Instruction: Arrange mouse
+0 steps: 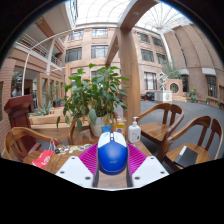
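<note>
A blue and white computer mouse [112, 155] sits between my gripper's [112, 160] two fingers, its white front pointing away from me. The magenta pads [90, 158] press on its left and right sides, so the gripper is shut on the mouse. It is held above a wooden table [75, 158]. The underside of the mouse is hidden.
A potted green plant [95, 95] stands on the table just beyond the mouse. A clear pump bottle [134, 131] stands to its right. Wooden chairs [165, 125] ring the table. A red item [42, 158] lies at the left. Brick buildings stand behind.
</note>
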{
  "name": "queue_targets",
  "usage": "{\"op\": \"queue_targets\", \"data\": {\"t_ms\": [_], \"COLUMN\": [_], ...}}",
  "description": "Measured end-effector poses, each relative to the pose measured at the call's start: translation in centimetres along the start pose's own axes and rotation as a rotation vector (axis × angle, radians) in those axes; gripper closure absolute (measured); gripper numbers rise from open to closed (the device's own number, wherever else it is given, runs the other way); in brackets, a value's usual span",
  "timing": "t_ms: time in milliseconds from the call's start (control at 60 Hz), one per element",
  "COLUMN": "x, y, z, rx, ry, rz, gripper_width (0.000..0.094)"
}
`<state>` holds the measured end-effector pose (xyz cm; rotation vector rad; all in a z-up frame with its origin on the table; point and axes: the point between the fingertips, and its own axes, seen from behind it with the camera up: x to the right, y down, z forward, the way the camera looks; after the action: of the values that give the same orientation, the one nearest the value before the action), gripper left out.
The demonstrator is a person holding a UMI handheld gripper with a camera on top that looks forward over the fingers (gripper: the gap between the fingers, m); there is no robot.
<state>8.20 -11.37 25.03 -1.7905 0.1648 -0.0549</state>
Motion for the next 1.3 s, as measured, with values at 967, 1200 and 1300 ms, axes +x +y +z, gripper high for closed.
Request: {"op": "queue_targets", "data": {"t_ms": [967,1200,1300], "x": [-19.1,-18.3,-18.0], "y": [22.7,19.7,19.6], "z": [-8.4,-14.3,-16.4], "rx": [-0.421,-0.391,-0.39], "ry": [-0.178,-0.137,-0.136], "rz": [-0.114,-0.132,-0.144], "gripper_width": [0.0079,0.0081,0.0081]}}
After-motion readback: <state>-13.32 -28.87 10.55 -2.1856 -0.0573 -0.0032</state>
